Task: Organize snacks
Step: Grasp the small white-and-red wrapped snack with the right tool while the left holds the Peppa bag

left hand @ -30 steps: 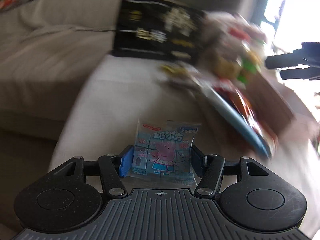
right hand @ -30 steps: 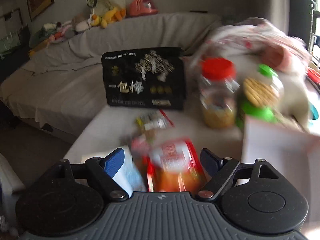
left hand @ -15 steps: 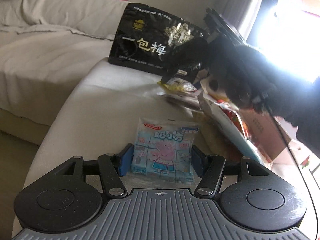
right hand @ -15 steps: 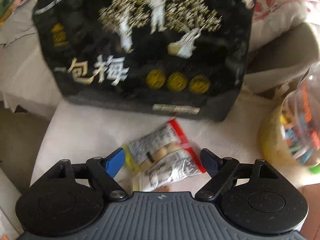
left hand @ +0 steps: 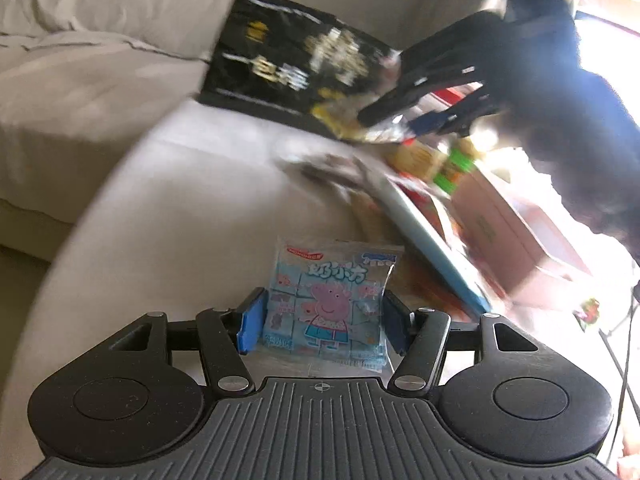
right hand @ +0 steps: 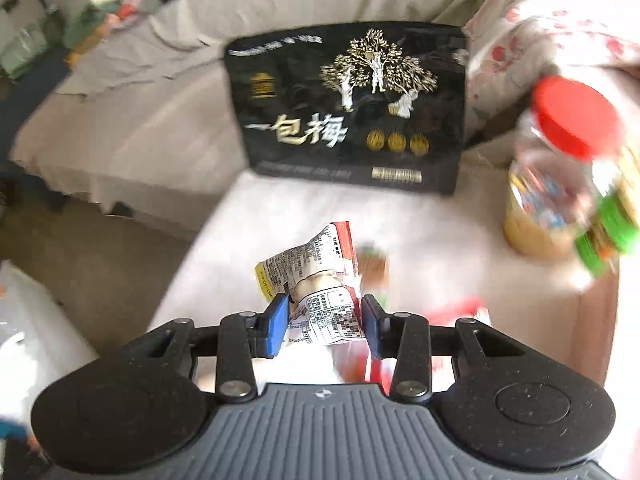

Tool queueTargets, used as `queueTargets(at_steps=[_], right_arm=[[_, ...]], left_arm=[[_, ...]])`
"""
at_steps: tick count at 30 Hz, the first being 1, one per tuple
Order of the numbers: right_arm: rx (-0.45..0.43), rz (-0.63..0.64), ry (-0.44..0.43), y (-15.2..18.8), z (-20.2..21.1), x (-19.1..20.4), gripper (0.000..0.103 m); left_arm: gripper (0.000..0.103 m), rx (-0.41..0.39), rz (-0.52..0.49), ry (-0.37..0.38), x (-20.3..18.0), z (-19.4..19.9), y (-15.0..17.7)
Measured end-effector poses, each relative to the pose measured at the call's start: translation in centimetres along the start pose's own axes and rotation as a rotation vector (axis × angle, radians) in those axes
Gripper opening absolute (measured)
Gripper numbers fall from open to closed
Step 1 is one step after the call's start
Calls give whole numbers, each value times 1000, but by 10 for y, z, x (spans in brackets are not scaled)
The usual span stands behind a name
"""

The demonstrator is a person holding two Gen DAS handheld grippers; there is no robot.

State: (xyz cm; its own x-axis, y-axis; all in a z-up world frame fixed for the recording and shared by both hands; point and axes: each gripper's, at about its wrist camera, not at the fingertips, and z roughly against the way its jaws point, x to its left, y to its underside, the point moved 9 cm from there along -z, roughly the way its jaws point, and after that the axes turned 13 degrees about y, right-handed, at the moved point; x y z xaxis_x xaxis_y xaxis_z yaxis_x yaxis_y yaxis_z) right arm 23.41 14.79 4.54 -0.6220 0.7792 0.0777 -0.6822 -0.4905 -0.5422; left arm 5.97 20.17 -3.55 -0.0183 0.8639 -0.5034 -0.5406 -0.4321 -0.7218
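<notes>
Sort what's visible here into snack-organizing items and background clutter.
Job items:
left gripper, shut on the Peppa packet
right gripper, shut on the crumpled packet
black bag
red-lid jar
green-lid jar
cardboard box

Lying about:
sofa
plush toys
floral cloth

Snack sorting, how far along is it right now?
Early to midway. Nothing clearly looks finished. In hand: the left gripper grips the blue pig packet, and the right gripper grips a crumpled wrapper packet. Left: the black plum bag and red-lidded jar sit unsorted on the cushion.
</notes>
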Motion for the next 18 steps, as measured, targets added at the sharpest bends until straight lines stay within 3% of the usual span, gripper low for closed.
queueTargets(at_steps=[5, 10, 14, 18], right_arm=[[-39, -56, -35, 70, 58, -40, 39], [11, -105, 16, 156, 77, -86, 39], [33, -46, 32, 213, 86, -104, 41], [3, 23, 104, 240, 97, -110, 63]], left_arm=[[66, 77, -51, 70, -41, -1, 27], [66, 145, -110, 117, -81, -11, 50], [66, 194, -124, 142, -102, -20, 60], [66, 233, -176, 125, -118, -28, 70]])
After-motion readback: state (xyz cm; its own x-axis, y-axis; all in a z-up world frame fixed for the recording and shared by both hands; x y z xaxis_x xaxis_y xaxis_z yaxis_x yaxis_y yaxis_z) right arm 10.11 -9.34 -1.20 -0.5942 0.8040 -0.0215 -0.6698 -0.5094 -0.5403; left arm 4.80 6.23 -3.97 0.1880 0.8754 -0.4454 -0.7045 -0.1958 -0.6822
